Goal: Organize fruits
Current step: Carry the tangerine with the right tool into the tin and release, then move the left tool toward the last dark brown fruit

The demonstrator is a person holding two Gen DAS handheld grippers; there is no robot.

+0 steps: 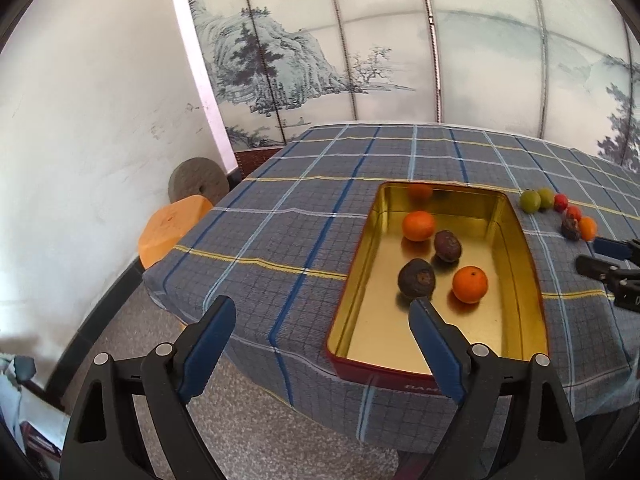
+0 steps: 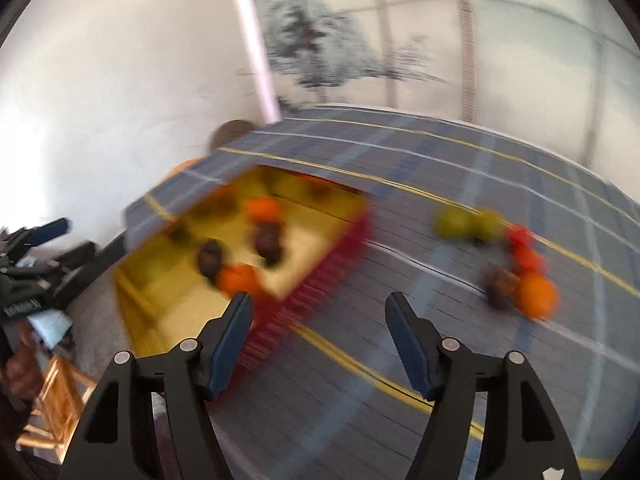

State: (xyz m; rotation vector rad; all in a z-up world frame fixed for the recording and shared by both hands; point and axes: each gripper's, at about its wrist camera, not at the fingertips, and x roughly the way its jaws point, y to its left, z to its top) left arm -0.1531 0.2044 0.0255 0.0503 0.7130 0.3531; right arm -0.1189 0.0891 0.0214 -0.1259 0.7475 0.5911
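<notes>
left wrist | tin [image 1: 516, 240] long axis runs away from camera | gold inside, red outside, oranges [image 1: 470, 284] and dark fruits [image 1: 416, 278] in it | left gripper [image 1: 324, 322] fingers wide apart, empty | right gripper [image 2: 318, 314] fingers apart, empty

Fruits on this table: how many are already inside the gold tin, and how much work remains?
Done: four fruits lie in the gold tin, two oranges and two dark brown fruits. In hand: nothing; the left gripper and the right gripper are both open and empty. Left: six fruits on the plaid cloth beside the tin, among them two green fruits and an orange one.
</notes>
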